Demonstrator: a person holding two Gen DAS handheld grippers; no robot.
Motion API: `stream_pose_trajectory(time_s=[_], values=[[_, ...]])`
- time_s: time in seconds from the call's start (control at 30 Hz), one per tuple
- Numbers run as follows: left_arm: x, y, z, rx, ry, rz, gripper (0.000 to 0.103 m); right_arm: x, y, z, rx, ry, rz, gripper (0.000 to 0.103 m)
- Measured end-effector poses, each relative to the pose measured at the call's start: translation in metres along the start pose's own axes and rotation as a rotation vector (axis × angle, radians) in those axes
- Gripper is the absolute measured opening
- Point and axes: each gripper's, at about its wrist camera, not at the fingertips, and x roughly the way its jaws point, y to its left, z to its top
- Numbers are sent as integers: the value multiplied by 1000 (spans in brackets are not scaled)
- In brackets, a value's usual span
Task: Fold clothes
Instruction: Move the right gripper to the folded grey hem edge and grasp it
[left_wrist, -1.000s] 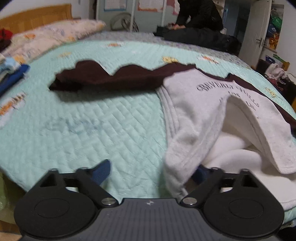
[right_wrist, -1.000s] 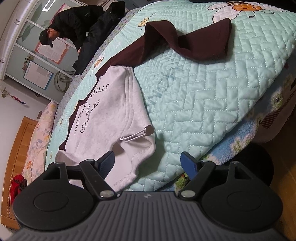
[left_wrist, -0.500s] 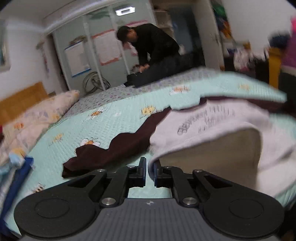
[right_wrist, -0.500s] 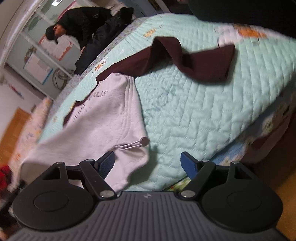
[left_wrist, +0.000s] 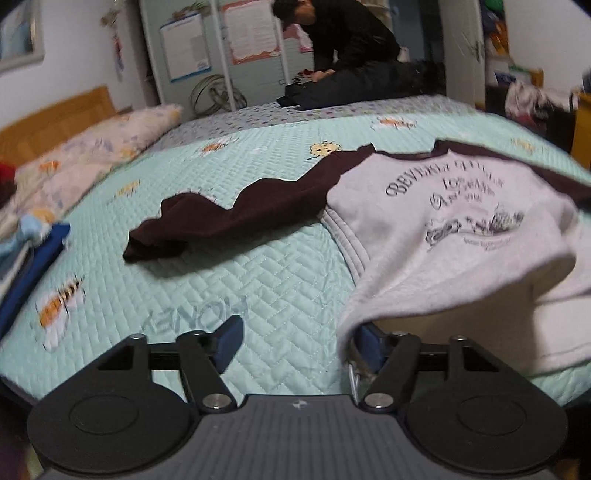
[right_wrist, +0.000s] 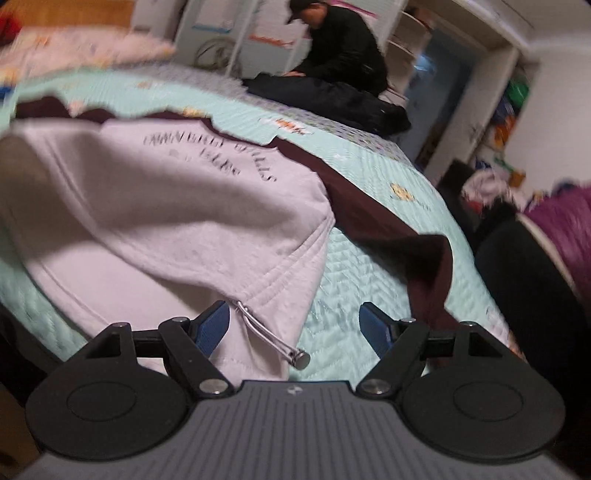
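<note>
Now both claws tilt down over the bed (left_wrist: 280, 280): left claw (left_wrist: 299, 341) just reopened, right claw (right_wrist: 295, 326) spread, both empty; the sweatshirt (left_wrist: 454, 229) drapes beside them; a person (left_wrist: 347, 48) kneels beyond.

Garment: sweatshirt (left_wrist: 454, 229), pale grey body, dark brown sleeves, black chest print.
Pose: front up, hem lifted and arched.
Place: mint quilted bedspread (left_wrist: 258, 280).
Left sleeve: stretched out flat, rumpled.
</note>
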Motion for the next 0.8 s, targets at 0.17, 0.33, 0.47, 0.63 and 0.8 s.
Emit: stream_pose_trajectory(time_s=[0.17,0.33,0.47,0.63,0.8], values=[[-9,8,-4,-57,3,-13,81,18,15,3,-148,6,-70,70],[-10,6,-4,-66,15,-12,84,26,28,0,-238,-1,-80,70],[-12,1,-1,-60,13,-14,87,29,37,5,-288,-28,-56,69],[-17,-7,0,-27,7,-4,90,46,49,7,-361,-34,-72,33],[-22,-3,-1,-36,3,4,93,39,33,6,-245,-74,-56,9]])
